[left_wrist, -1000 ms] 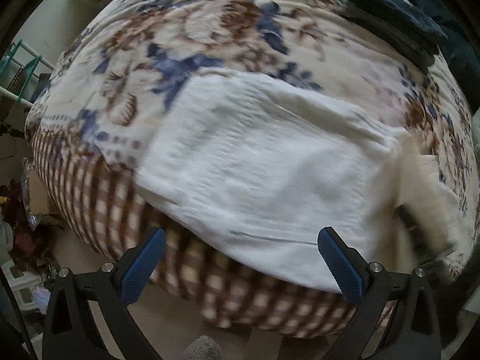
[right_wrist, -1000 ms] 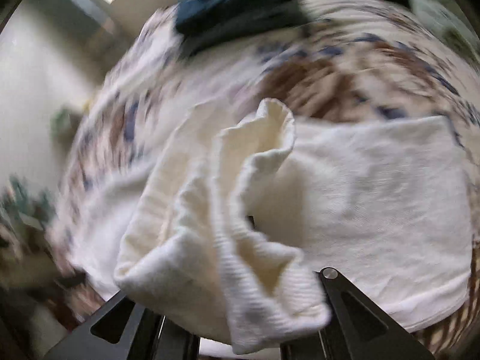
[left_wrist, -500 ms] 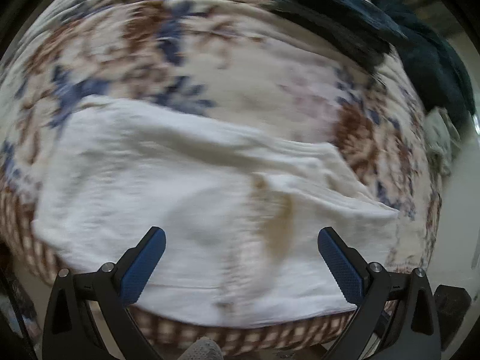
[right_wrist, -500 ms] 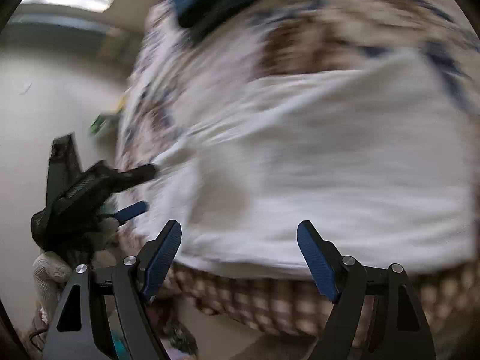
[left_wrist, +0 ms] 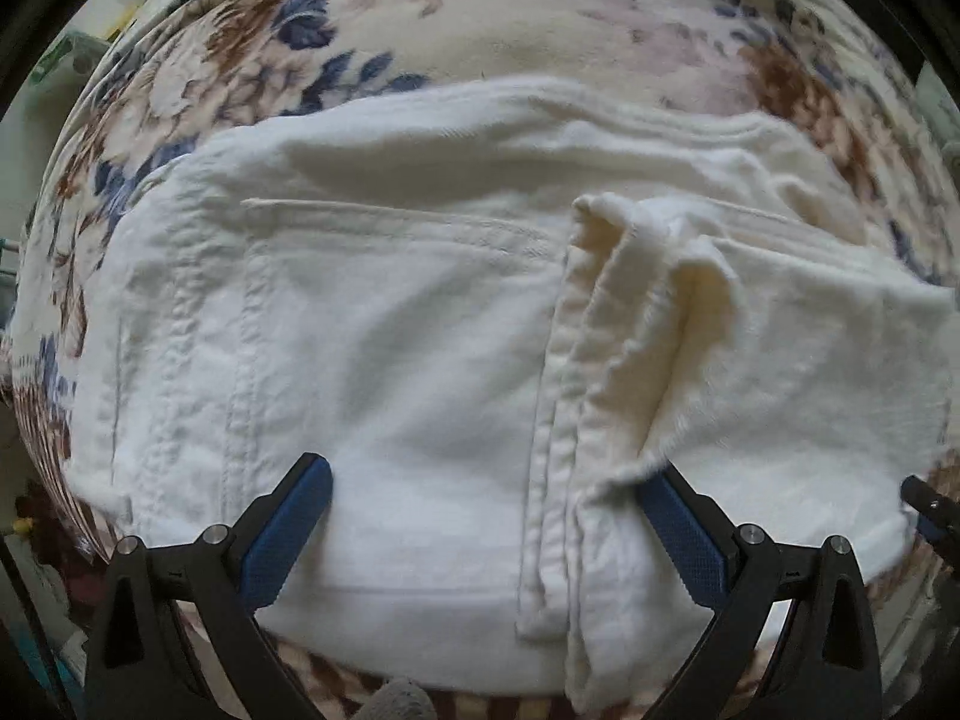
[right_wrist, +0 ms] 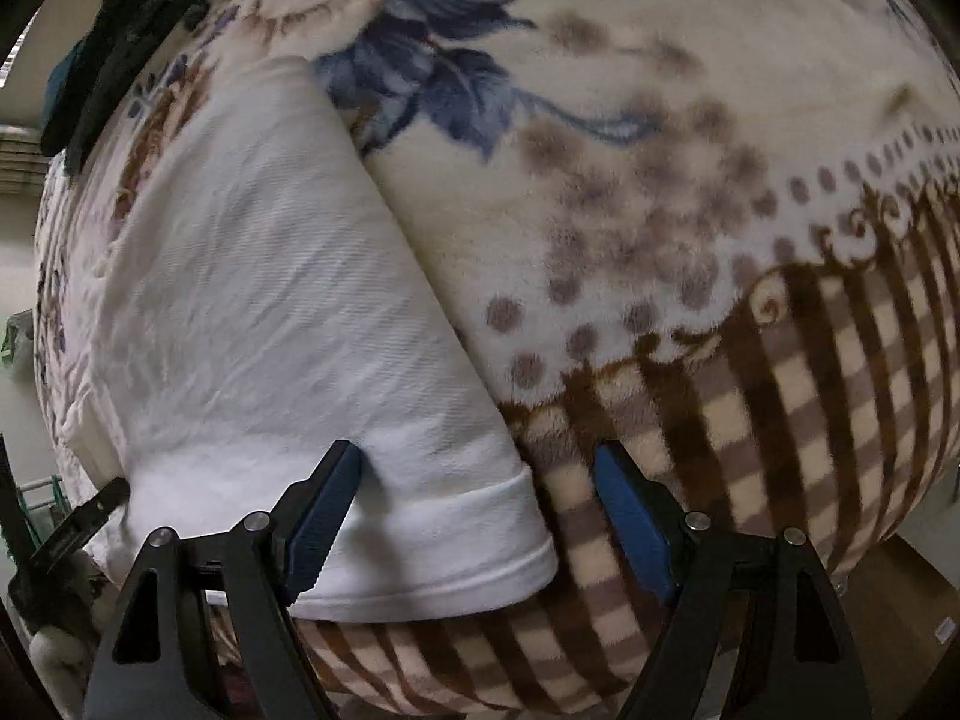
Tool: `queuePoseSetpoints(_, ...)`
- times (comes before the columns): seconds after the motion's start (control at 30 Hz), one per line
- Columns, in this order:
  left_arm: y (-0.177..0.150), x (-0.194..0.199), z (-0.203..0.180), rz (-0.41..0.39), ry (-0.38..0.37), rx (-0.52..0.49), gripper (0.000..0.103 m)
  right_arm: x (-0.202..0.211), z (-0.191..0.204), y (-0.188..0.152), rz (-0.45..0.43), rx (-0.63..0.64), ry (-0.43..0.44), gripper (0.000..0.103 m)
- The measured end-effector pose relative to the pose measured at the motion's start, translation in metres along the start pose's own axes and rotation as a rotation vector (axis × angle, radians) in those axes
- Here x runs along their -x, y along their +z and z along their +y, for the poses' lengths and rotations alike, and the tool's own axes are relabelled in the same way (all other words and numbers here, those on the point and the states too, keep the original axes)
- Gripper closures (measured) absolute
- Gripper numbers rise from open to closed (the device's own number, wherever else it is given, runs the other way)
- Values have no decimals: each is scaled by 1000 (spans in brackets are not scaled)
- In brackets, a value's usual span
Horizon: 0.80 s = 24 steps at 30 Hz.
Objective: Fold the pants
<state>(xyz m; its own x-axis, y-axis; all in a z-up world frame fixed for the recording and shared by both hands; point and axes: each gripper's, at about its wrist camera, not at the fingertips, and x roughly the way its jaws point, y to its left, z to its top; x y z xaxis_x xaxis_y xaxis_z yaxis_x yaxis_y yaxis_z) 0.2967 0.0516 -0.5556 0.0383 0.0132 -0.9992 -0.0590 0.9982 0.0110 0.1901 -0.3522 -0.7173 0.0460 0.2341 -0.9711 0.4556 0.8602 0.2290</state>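
Right gripper (right_wrist: pixel 477 516): jaws wide apart, nothing pinched, pointing steeply down over the near corner of the pants (right_wrist: pixel 282 324). The left pad sits over white cloth just inside the hem; the right pad is off the cloth, over the checked border of the blanket (right_wrist: pixel 750 396). So the hemmed corner lies between the pads, slightly toward 9 o'clock of the gap's middle. From there the folded edge of the pants runs up and away toward 11 o'clock, which is the long axis in the right wrist view. Left gripper (left_wrist: pixel 492 516): jaws also spread, holding nothing, over the other end of the pants (left_wrist: pixel 390 330). A loose, rumpled flap of cloth lies at about 1 o'clock from the gap, its frayed lower end touching or just over the right pad; contact cannot be settled. In this view the garment stretches side to side, 9 to 3 o'clock, on the blanket (left_wrist: pixel 540 18). Judgement: the corner hem is the right hand's, the rumpled flap the left's; each is nearer its own end, so the next fold likely needs both closing on those edges.
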Motion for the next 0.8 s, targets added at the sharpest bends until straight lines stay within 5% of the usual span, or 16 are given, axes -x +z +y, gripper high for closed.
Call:
queuePoseSetpoints(0.1,-11,32,25,-66,-61,88,0,17,6,-5,-19,-3,17,21)
queuePoseSetpoints(0.27,-47,64,114,-156,-189,393,0,38,52,-19,-25,35,-16,20)
queuePoseSetpoints(0.47,-95,23,208,-203,-377,838,0,23,128,-21,10,139,-26,20)
queuePoseSetpoints(0.53,-98,-4,219,-210,-517,963,1,17,151,-22,13,163,-27,20)
queuePoseSetpoints(0.6,-95,-26,223,-205,-608,1033,6,16,169,-26,15,177,-31,20)
queuePoseSetpoints(0.67,-86,-31,227,-235,-627,1048,34,6,186,-21,21,190,-41,20)
queuePoseSetpoints(0.8,-65,-13,211,-339,-623,926,56,-10,212,-15,28,215,-60,20)
